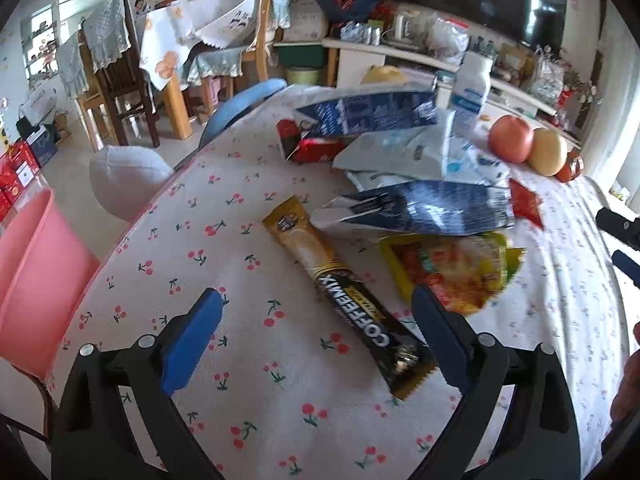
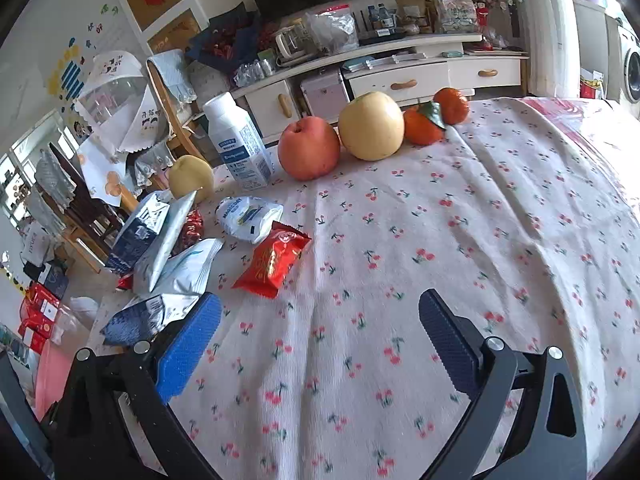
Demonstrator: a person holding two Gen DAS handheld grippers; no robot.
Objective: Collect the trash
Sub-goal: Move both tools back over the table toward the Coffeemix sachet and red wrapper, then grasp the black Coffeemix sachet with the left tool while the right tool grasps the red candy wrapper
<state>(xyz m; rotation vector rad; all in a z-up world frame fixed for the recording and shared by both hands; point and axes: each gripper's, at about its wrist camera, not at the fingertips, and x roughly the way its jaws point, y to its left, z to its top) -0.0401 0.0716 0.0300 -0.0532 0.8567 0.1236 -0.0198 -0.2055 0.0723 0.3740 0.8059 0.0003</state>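
Note:
My left gripper point(image 1: 316, 300) is open just above the table, its fingers either side of a gold and black Coffeemix stick wrapper point(image 1: 344, 292). Beyond lie a yellow snack wrapper point(image 1: 452, 268), a dark blue foil bag point(image 1: 416, 210), silver bags point(image 1: 400, 152), another blue bag point(image 1: 368, 112) and a red wrapper point(image 1: 316, 148). My right gripper point(image 2: 320, 304) is open and empty over the cherry-print cloth point(image 2: 400, 260). A red packet point(image 2: 272, 258), a white pouch point(image 2: 248, 218) and foil bags point(image 2: 172, 256) lie to its left.
A pink bin point(image 1: 36, 276) stands by the table's left edge. A milk bottle point(image 2: 238, 144), a red apple point(image 2: 308, 148), a yellow pear point(image 2: 372, 126), another pear point(image 2: 190, 178) and two tangerines point(image 2: 436, 118) sit at the table's far side. Chairs and a cabinet stand behind.

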